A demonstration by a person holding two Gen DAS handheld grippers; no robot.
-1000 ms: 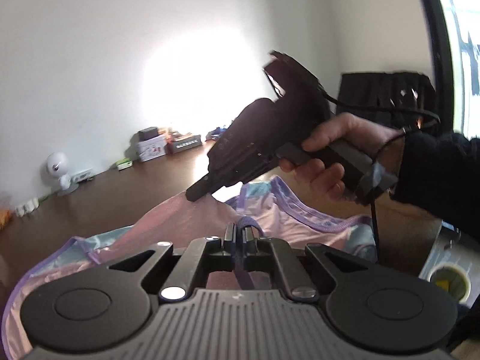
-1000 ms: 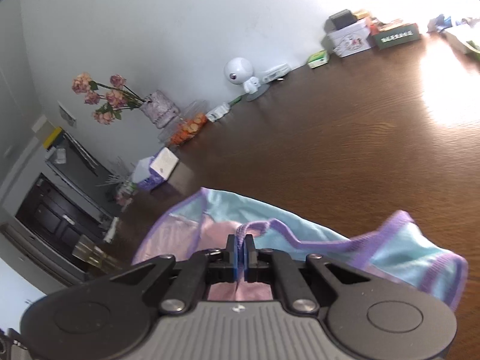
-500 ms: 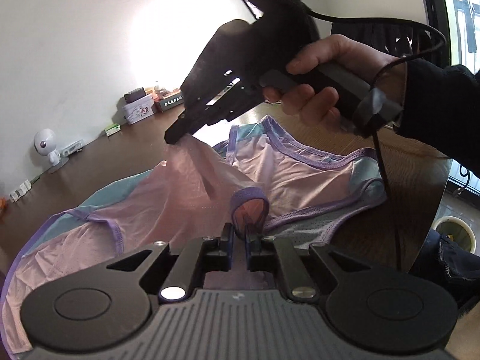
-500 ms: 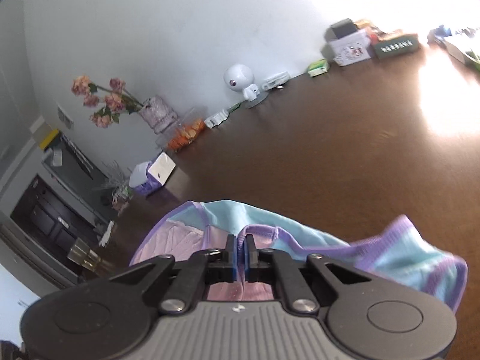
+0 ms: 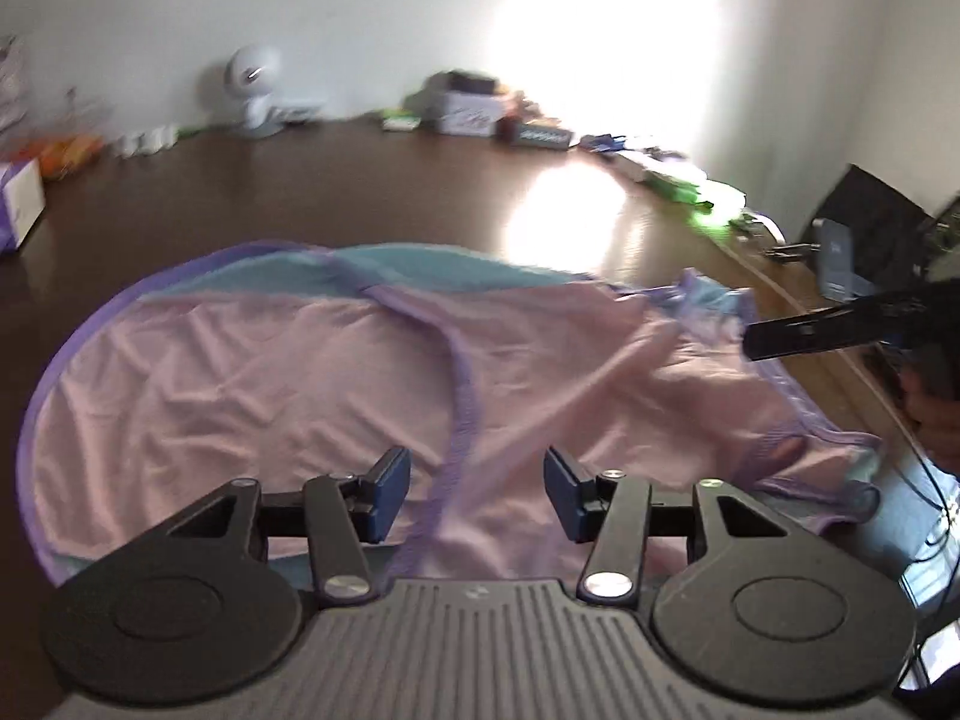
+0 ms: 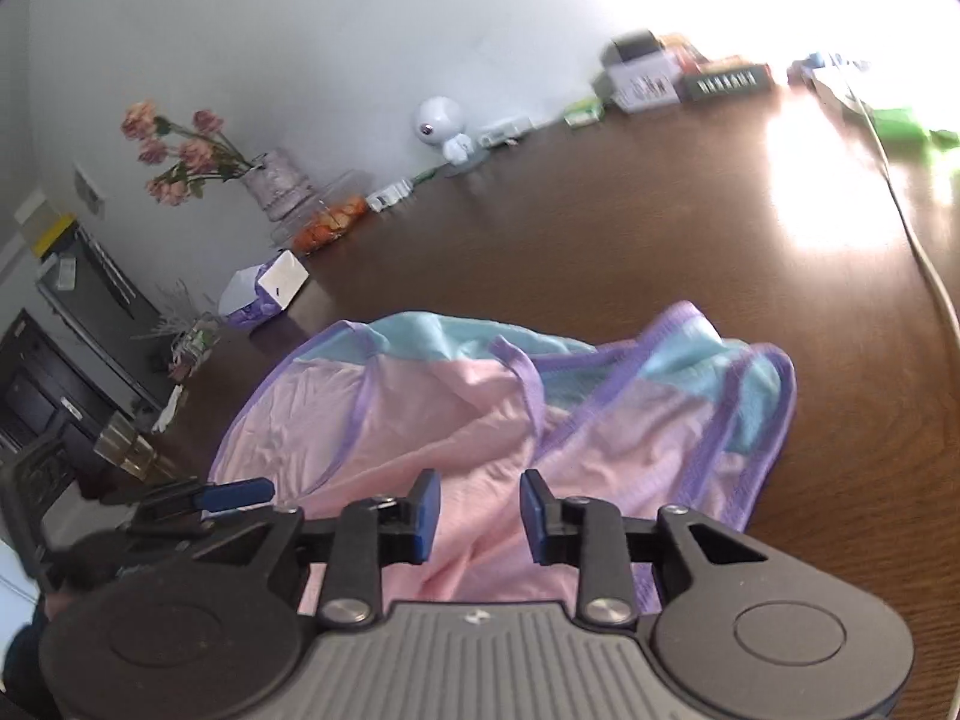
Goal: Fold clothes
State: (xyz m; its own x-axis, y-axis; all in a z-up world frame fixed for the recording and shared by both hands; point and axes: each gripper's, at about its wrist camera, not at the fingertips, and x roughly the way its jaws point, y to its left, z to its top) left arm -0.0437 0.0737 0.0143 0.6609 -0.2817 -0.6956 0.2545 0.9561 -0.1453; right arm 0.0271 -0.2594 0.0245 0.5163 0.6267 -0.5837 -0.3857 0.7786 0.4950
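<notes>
Hovering wide open over the garment (image 5: 252, 372): left gripper (image 5: 477, 495), right gripper (image 6: 479, 513). Sitting way ahead: camera (image 6: 441, 129), boxes (image 6: 645, 75).

A home: flower vase (image 6: 277, 185), tissue box (image 6: 264, 288) and clutter line the wooden table (image 6: 660, 228).

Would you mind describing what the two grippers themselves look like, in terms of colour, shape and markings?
Both look alike. The left gripper and the right gripper each have a grey ribbed body with a small pale logo, two round black discs, black linkage arms with silver rivets, and dark blue finger pads. Thin black cables trail near the right one.
</notes>
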